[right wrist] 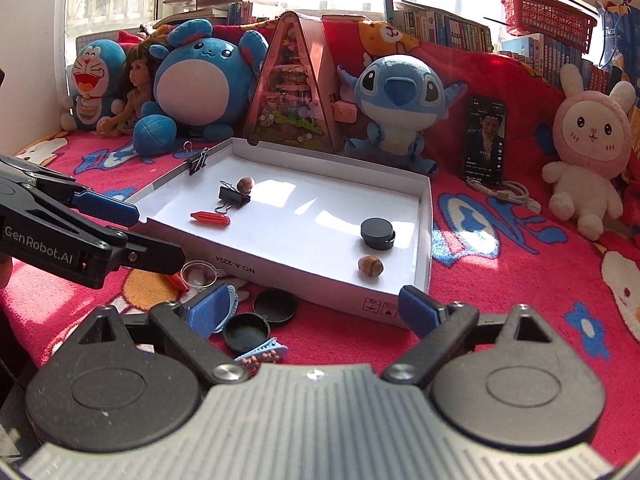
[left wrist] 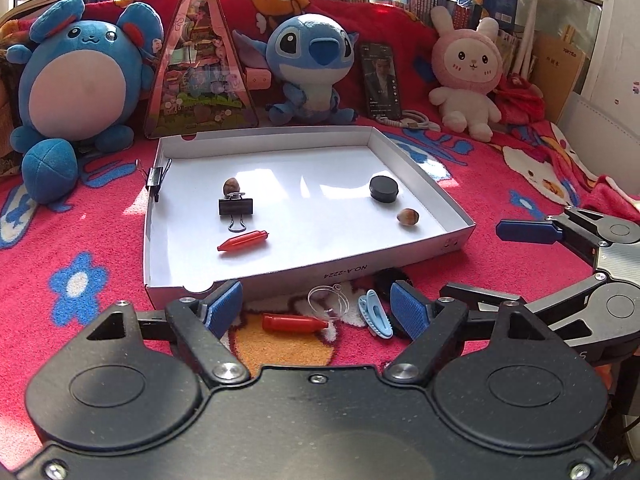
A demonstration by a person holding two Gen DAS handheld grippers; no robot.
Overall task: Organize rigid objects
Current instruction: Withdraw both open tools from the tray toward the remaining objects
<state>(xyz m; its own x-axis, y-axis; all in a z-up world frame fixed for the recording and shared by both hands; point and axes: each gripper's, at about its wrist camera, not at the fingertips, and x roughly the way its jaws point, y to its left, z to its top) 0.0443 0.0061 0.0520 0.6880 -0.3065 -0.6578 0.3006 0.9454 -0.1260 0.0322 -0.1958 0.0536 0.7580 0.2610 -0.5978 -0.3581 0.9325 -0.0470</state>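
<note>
A white shallow box (left wrist: 424, 180) (right wrist: 424, 240) lies on the red blanket. In it are a red capsule (left wrist: 242, 241), a black binder clip (left wrist: 236, 207), two nuts (left wrist: 408, 215) (left wrist: 231, 185) and a black round container (left wrist: 384, 189). Another binder clip (left wrist: 157, 178) grips the box's left wall. In front of the box lie a red capsule (left wrist: 294, 323), a clear ring (left wrist: 326, 300), a blue hair clip (left wrist: 374, 314) and black lids (right wrist: 261, 316). My left gripper (left wrist: 316, 310) is open over these loose items. My right gripper (right wrist: 314, 312) is open beside the box's near corner.
Plush toys (left wrist: 308, 68), a triangular pink box (left wrist: 202, 64), a phone (left wrist: 380, 80) and a cable (left wrist: 412, 122) line the back. Books and a red basket (right wrist: 546, 14) stand behind. A second blue hair clip (right wrist: 262, 352) lies under my right gripper.
</note>
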